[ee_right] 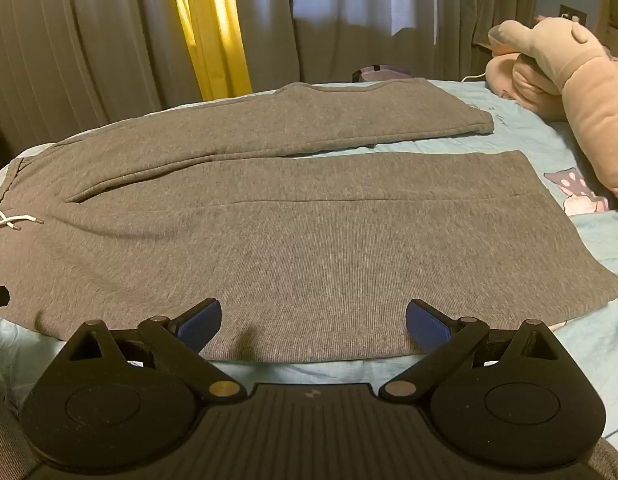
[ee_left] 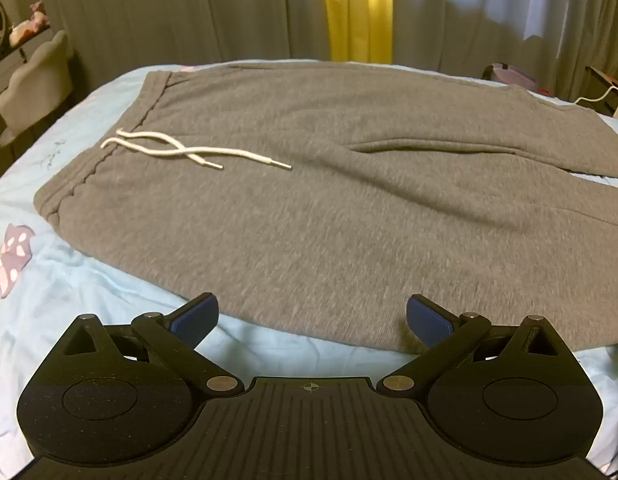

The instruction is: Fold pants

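Observation:
Grey sweatpants (ee_left: 309, 184) lie flat on a light blue bed sheet (ee_left: 69, 280), waistband at the left with a white drawstring (ee_left: 189, 150) on top. In the right wrist view the pants (ee_right: 309, 248) show both legs spread apart, reaching to the right. My left gripper (ee_left: 312, 322) is open and empty, just above the near edge of the pants by the hip. My right gripper (ee_right: 313, 324) is open and empty, at the near edge of the closer leg. The drawstring also shows in the right wrist view (ee_right: 11, 220).
A pink plush toy (ee_right: 569, 76) lies on the bed's right side past the leg cuffs. Grey curtains with a yellow strip (ee_left: 357, 12) hang behind the bed. A grey chair (ee_left: 33, 80) stands at the left. A white cable (ee_left: 597, 96) runs at the far right.

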A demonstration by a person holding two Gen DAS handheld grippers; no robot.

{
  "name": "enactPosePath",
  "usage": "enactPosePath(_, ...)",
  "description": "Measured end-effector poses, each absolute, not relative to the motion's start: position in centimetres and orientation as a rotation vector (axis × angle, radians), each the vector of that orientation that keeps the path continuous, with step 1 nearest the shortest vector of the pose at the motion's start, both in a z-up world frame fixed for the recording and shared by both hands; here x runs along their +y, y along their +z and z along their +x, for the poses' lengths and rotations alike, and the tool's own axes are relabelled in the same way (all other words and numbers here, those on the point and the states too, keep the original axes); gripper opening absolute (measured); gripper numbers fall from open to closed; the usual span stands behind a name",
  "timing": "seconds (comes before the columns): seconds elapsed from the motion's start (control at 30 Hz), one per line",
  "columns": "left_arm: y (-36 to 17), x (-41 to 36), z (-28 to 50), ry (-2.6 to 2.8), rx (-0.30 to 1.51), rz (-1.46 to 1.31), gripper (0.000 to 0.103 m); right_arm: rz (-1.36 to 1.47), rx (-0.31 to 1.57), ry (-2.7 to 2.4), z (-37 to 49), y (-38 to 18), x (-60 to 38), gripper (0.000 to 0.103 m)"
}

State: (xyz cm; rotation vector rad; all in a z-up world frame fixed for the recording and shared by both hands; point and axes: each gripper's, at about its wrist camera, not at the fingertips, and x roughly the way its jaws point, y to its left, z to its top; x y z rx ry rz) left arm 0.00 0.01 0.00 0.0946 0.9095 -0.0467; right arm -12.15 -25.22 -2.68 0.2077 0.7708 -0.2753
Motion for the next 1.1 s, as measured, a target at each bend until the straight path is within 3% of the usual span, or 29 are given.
enactPosePath(1.1,-0.18,0.14,-0.03,-0.049,0.905,0.078,0.103,0.213,0.772,-0.270,-12.13,-2.72,-25.33,0.099)
